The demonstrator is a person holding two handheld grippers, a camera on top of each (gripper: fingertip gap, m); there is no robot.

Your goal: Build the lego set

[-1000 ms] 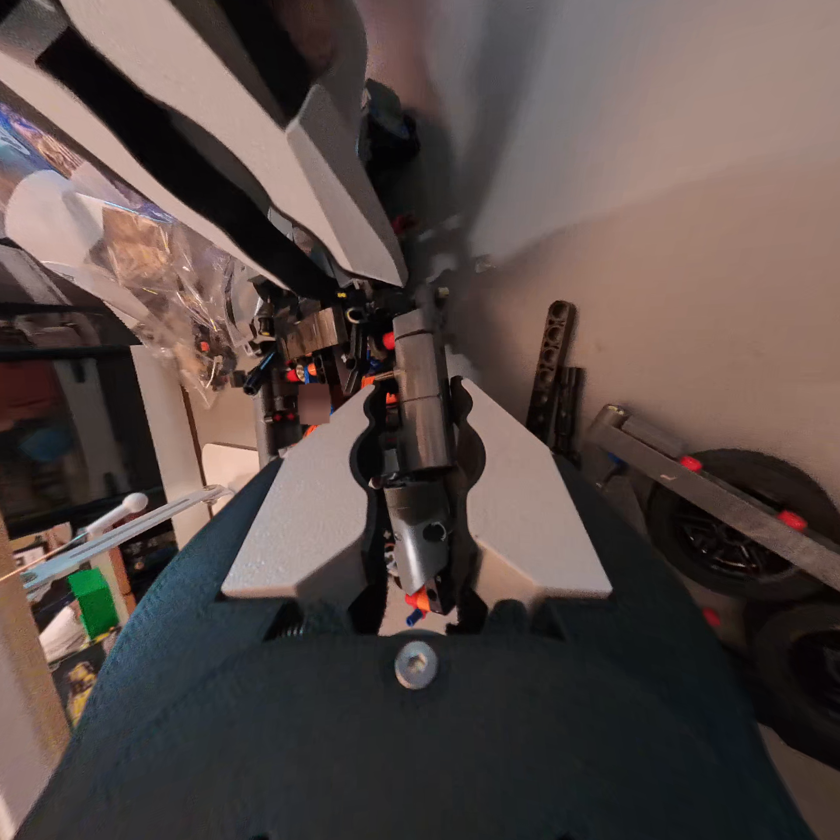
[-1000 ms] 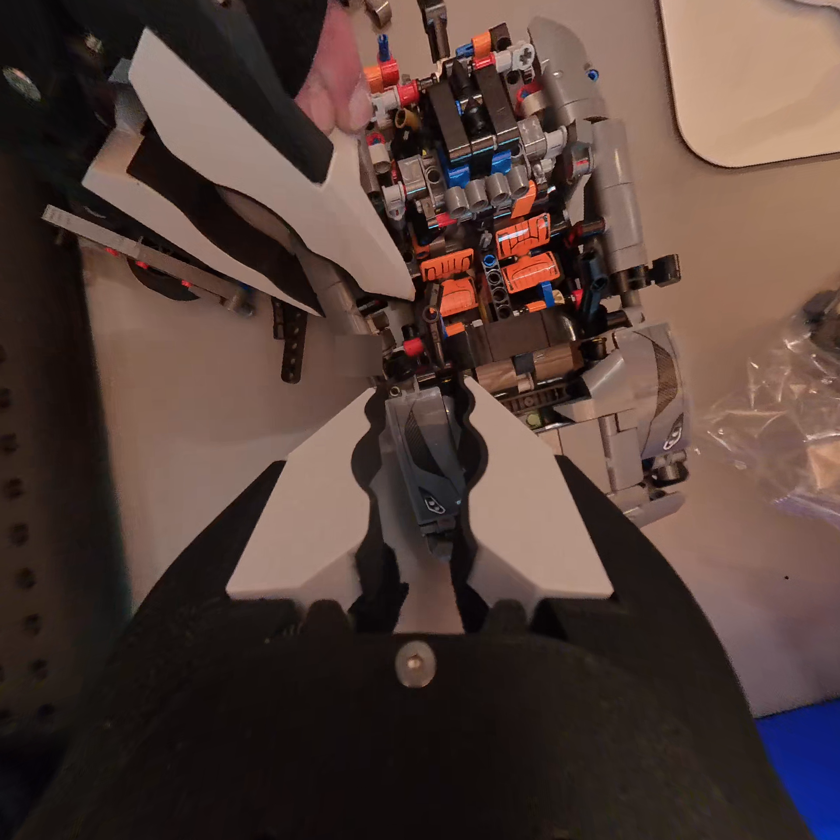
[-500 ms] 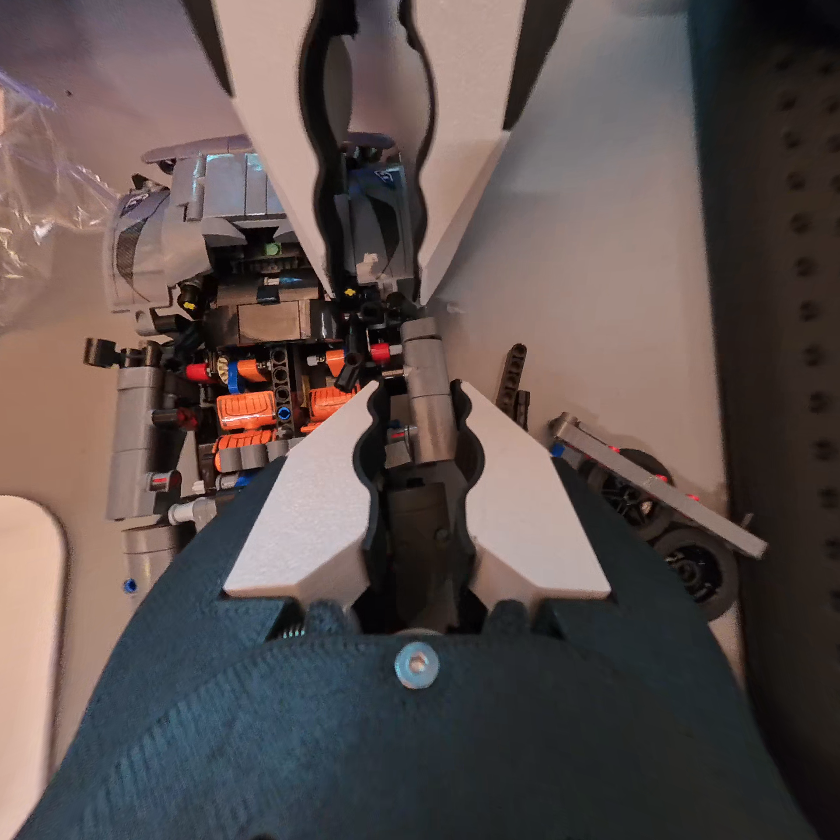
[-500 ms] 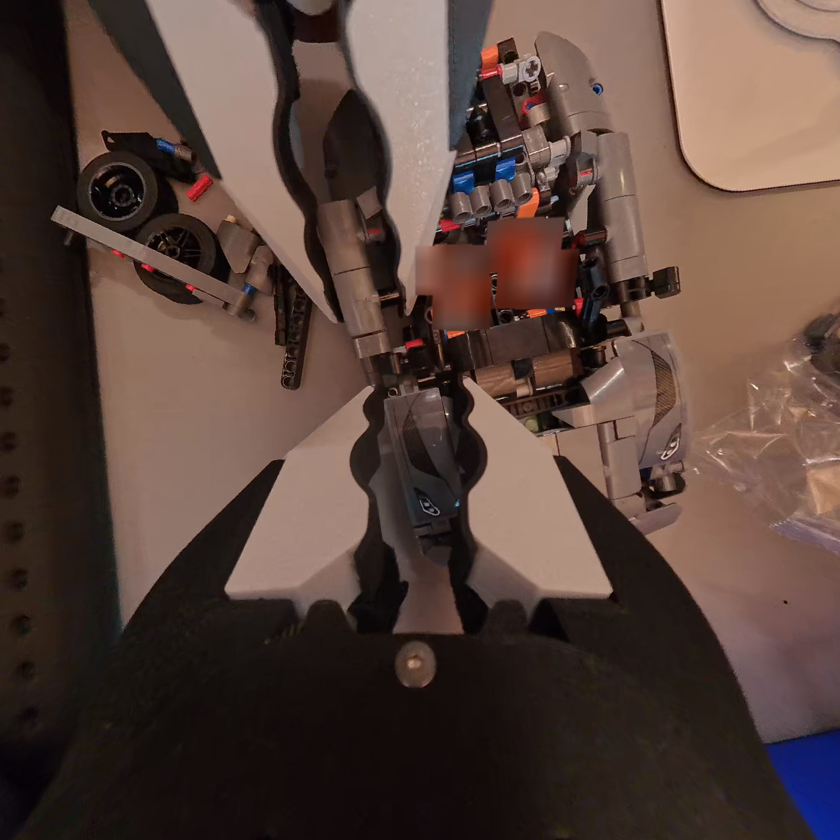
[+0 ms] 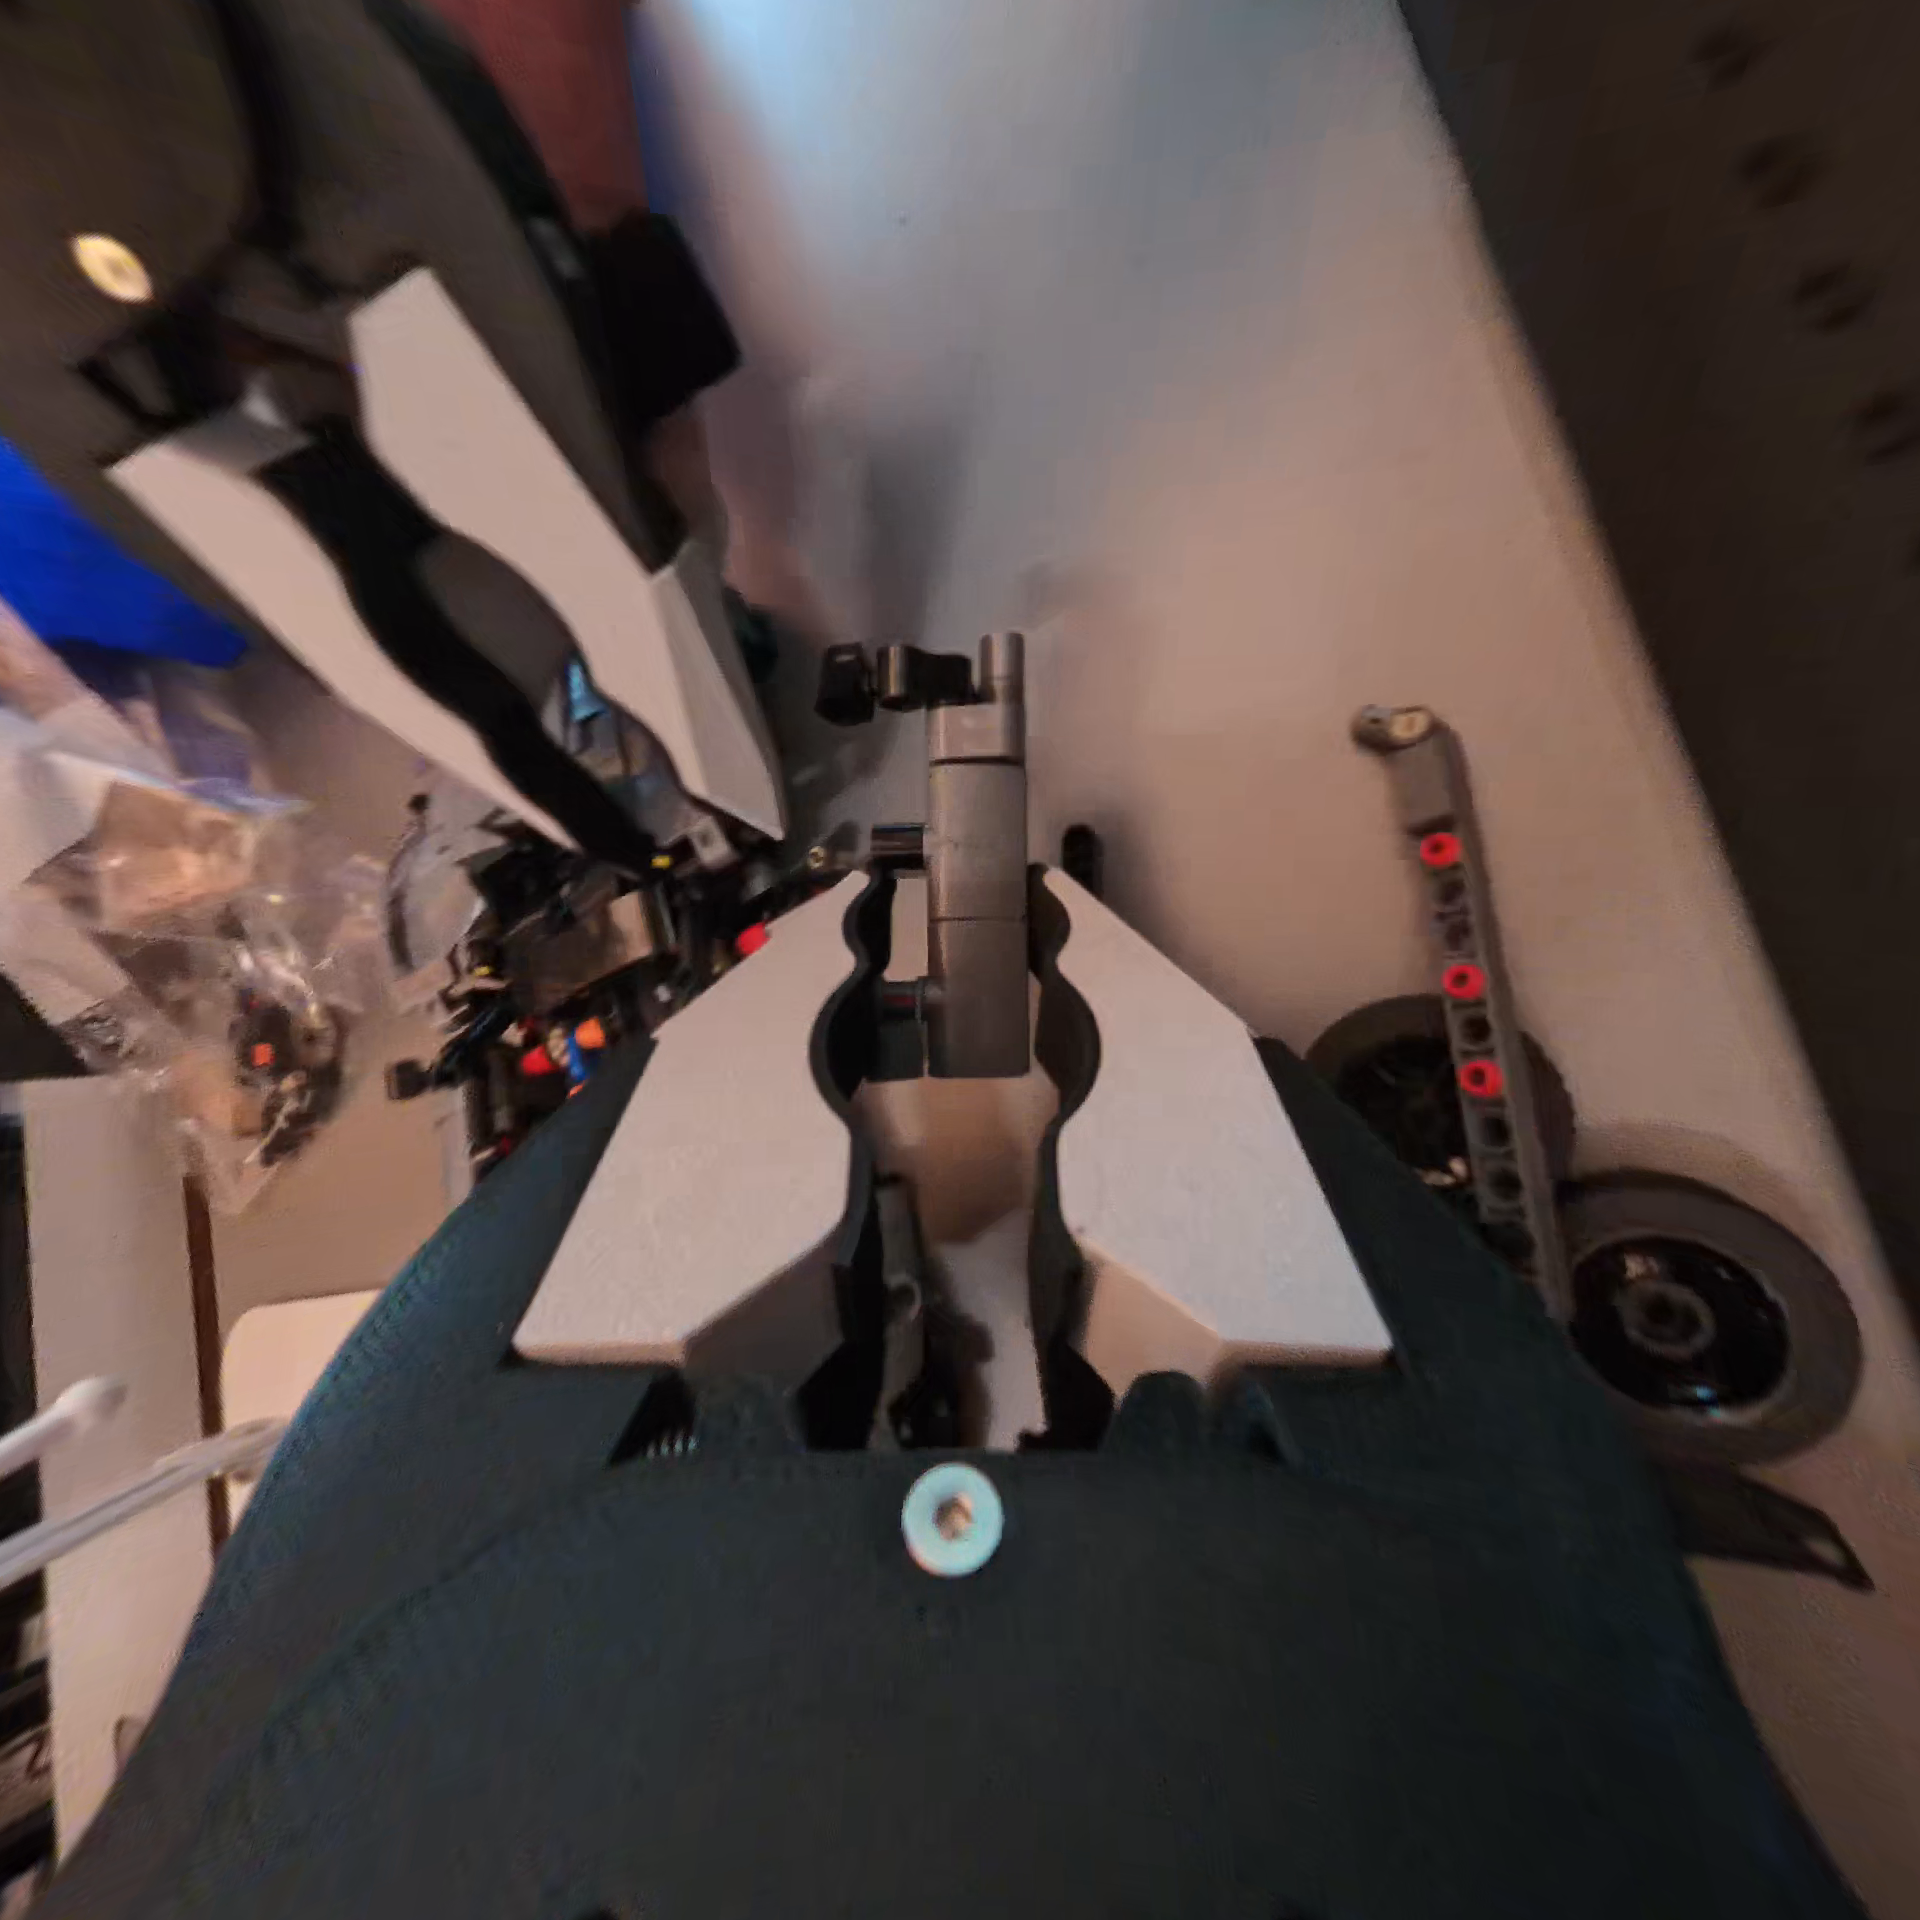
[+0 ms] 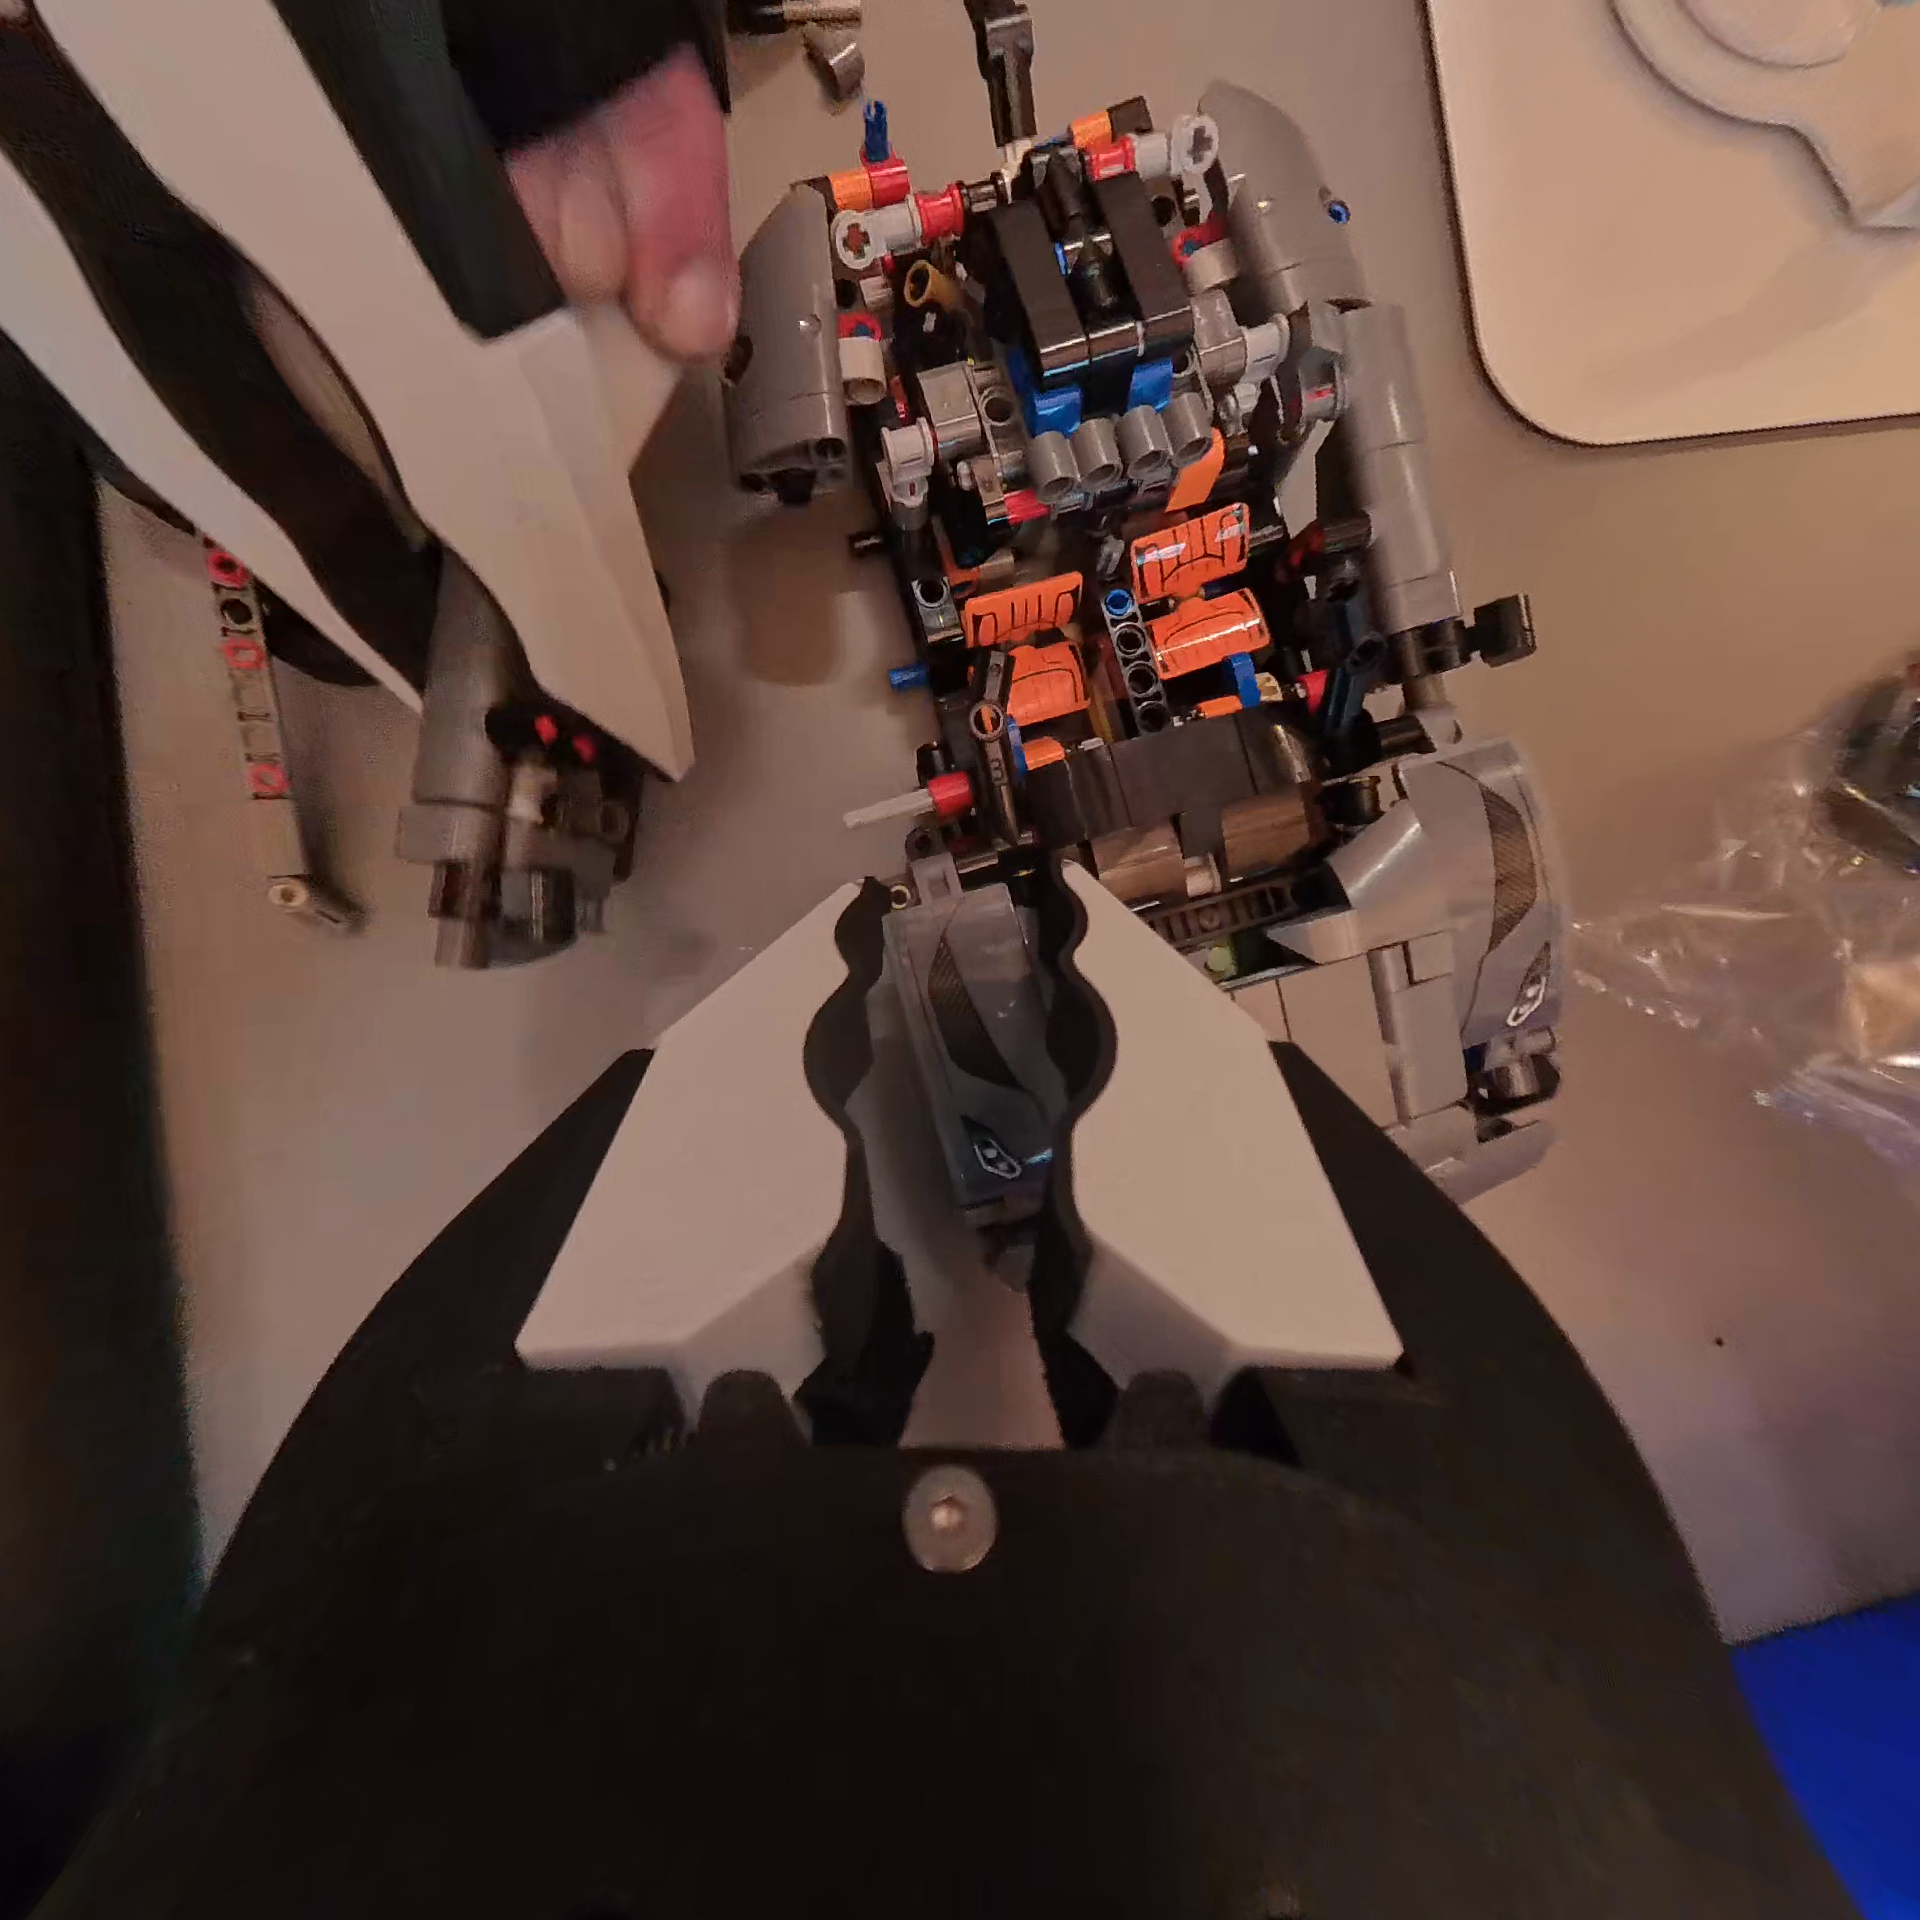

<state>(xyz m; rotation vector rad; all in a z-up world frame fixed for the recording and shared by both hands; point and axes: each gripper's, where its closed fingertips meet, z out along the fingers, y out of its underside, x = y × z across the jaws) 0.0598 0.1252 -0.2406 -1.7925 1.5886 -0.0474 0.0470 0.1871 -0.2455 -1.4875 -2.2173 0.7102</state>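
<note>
A partly built grey Lego car (image 6: 1122,540) with orange seats lies on the table. My right gripper (image 6: 966,883) is shut on its front left fender (image 6: 966,1029) and holds it. My left gripper (image 5: 956,878) is shut on a grey side panel section (image 5: 977,914) with black and red pins, held apart from the car. In the right wrist view this section (image 6: 468,769) hangs in the left gripper (image 6: 540,727), left of the car with a gap between them. In the left wrist view the car (image 5: 571,956) is half hidden behind the right gripper (image 5: 665,821).
Two black wheels (image 5: 1704,1320) and a grey beam with red pins (image 5: 1465,997) lie left of the car. A clear bag of parts (image 6: 1766,935) lies to its right, and a white tray (image 6: 1662,260) at the far right. Loose pins (image 6: 878,125) lie beyond the car. A person's hand (image 6: 644,239) holds the left gripper.
The left gripper has pulled away from the car's side, taking the grey panel section with it; half a second ago that section sat against the car. The right gripper stays on the fender.
</note>
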